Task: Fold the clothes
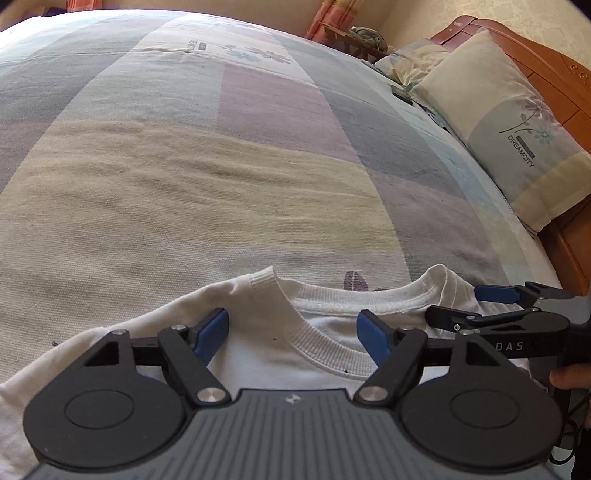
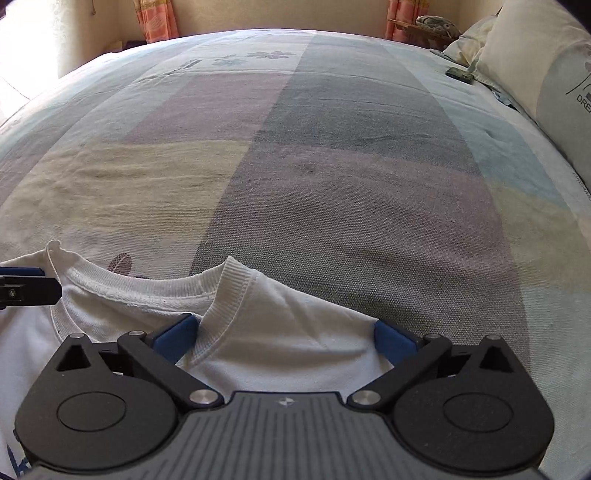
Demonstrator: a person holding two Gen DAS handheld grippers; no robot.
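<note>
White cotton fills the near edge of the bed: a T-shirt (image 1: 266,350) lies with its ribbed collar (image 1: 325,354) toward the middle of the mattress, shoulders spread to either side of that collar. The left hand-held gripper (image 1: 293,334) sits over the shirt just left of the collar and across it, its blue pads (image 1: 210,334) spread wide, the cloth lying between them but not pinched. The right hand-held gripper (image 2: 286,338) straddles the shirt's other shoulder, right of the collar, its blue pads (image 2: 171,338) equally wide apart, with a raised fold of white fabric (image 2: 266,317) standing between them; nothing is clamped there either. From the left wrist camera the right hand-held gripper shows side-on at the collar's right end, a bit of the person's hand (image 1: 570,376) behind it.

Beyond the collar stretches the bedspread (image 1: 258,184), woven in broad blocks of cream, mauve, grey and pale blue, with a small leaf print (image 1: 356,281) just past the collar. Farther right of the collar a pillow (image 1: 517,129) marked DREAMCITY leans on the wooden headboard (image 1: 576,85). Farthest off hang orange-pink curtains (image 2: 155,20) against the wall.
</note>
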